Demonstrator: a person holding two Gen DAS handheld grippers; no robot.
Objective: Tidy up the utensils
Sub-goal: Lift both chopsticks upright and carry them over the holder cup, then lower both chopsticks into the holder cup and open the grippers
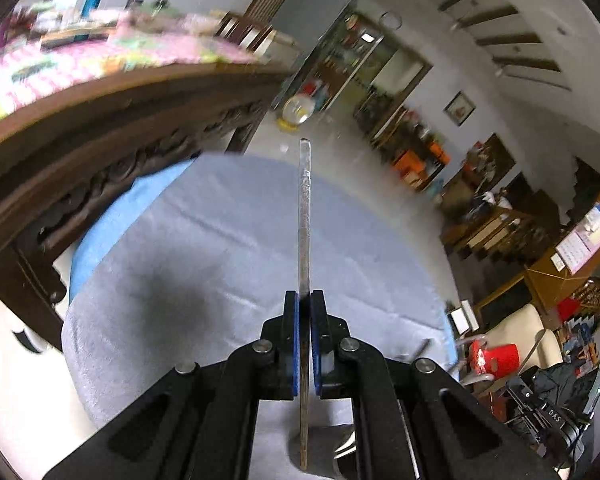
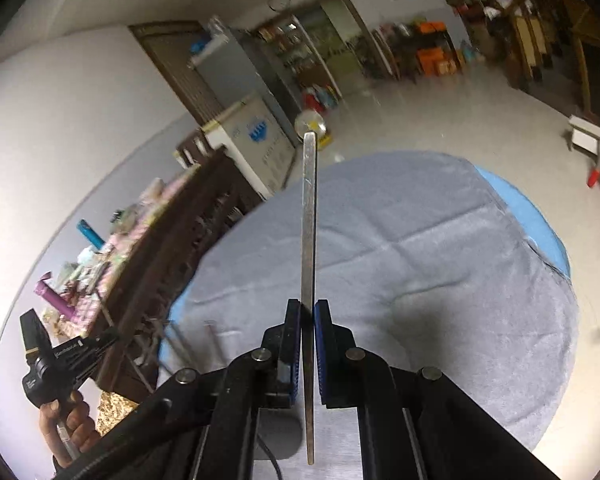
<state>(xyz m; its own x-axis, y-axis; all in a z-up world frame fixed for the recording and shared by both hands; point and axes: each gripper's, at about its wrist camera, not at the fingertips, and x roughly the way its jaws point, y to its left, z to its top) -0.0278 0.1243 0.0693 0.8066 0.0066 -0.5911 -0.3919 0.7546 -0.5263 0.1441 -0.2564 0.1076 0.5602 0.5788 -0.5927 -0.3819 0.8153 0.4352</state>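
Note:
My left gripper [image 1: 304, 300] is shut on a flat metal utensil handle [image 1: 304, 216], seen edge-on, that sticks straight forward above the grey cloth [image 1: 204, 240] on the round table. My right gripper [image 2: 308, 308] is shut on another flat metal utensil handle [image 2: 309, 220], also edge-on and pointing forward over the same grey cloth [image 2: 420, 240]. The working ends of both utensils are hidden below the jaws. The left gripper's body and the hand holding it show at the lower left of the right wrist view [image 2: 60, 364].
A blue cover [image 2: 532, 216] shows under the grey cloth at the table's rim. A dark carved wooden cabinet [image 1: 100, 152] with clutter on top stands close beside the table. A red stool [image 1: 496, 358] and chairs stand on the tiled floor [image 2: 440, 120].

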